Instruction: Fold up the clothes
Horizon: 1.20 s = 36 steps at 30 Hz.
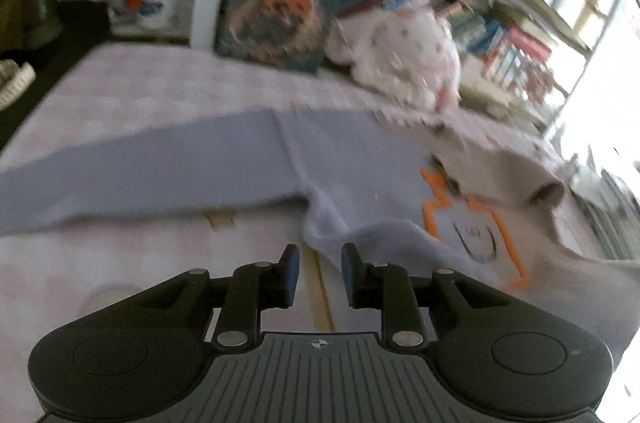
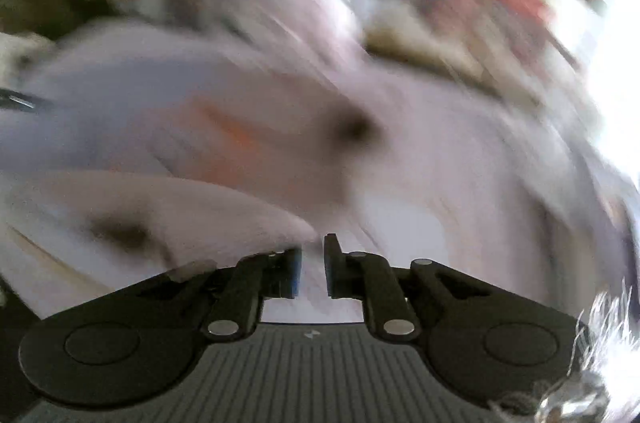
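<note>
The left gripper (image 1: 319,277) is parted and empty, just near of the grey shirt (image 1: 224,159) spread on the bed (image 1: 120,83). The right gripper (image 2: 313,271) is parted over blurred cloth. No writing is legible.

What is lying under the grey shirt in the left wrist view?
Under the grey shirt lies a pale pink checked cover, visible around its edges. Whatever sits directly beneath the fabric is covered.

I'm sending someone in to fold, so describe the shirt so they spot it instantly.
Look on the pink checked bedcover, before the bookshelf. The lavender long-sleeved shirt lies spread there; its orange-outlined print distinguishes it from the white spotted bundle behind.
</note>
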Available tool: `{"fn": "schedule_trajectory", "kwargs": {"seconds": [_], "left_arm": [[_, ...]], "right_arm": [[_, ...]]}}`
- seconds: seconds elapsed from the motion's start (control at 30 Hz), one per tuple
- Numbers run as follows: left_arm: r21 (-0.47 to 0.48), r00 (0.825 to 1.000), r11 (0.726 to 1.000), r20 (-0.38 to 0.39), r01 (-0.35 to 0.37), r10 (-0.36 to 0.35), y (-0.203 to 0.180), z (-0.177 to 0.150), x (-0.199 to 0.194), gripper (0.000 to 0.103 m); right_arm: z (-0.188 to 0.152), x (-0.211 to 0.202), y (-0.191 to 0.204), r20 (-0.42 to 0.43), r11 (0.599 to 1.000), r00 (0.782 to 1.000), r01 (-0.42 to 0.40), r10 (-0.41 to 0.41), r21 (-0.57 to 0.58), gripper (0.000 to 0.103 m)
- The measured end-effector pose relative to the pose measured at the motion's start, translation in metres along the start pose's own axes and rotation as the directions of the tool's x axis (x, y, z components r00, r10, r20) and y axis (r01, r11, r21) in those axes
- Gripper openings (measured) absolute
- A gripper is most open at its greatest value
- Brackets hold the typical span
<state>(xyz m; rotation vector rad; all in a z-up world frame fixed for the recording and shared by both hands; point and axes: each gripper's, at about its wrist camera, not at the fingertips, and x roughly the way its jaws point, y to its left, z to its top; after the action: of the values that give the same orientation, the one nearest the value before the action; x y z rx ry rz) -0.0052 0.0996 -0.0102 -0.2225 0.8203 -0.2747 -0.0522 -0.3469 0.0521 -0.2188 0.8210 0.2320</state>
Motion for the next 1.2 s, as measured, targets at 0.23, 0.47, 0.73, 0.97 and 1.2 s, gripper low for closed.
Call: {"fn": "schedule_trajectory", "kwargs": {"seconds": [0.23, 0.47, 0.73, 0.97, 1.2], "left_arm": [[-0.045, 0.99, 0.991, -0.059, 0.122, -0.125, -0.012, -0.008, 0.007, 0.052], [0.0, 0.993, 0.993, 0.028, 0.117, -0.116, -0.03, -0.003, 0.0, 0.06], [0.024, 0.998, 0.998, 0.025, -0.059, 0.058, -0.057, 0.021, 0.04, 0.06], [0.143, 0.974, 0.964, -0.016, -0.222, 0.227, -0.079, -0.006, 0.051, 0.06], [0.08, 0.923, 0.923, -0.05, -0.376, 0.381, -0.083, -0.031, 0.026, 0.06]], "right_arm": [[-0.017, -0.011, -0.003, -0.029, 0.979, 0.997, 0.075, -0.071, 0.187, 0.028], [-0.016, -0.01, 0.016, -0.042, 0.954, 0.998, 0.051, -0.04, 0.297, 0.034], [0.018, 0.028, 0.09, -0.038, 0.998, 0.999, -0.031, 0.034, 0.063, 0.047], [0.049, 0.062, 0.096, 0.065, 0.962, 0.997, 0.059, -0.043, -0.267, 0.055], [0.084, 0.127, 0.098, 0.084, 0.862, 0.995, 0.001, 0.048, -0.507, 0.054]]}}
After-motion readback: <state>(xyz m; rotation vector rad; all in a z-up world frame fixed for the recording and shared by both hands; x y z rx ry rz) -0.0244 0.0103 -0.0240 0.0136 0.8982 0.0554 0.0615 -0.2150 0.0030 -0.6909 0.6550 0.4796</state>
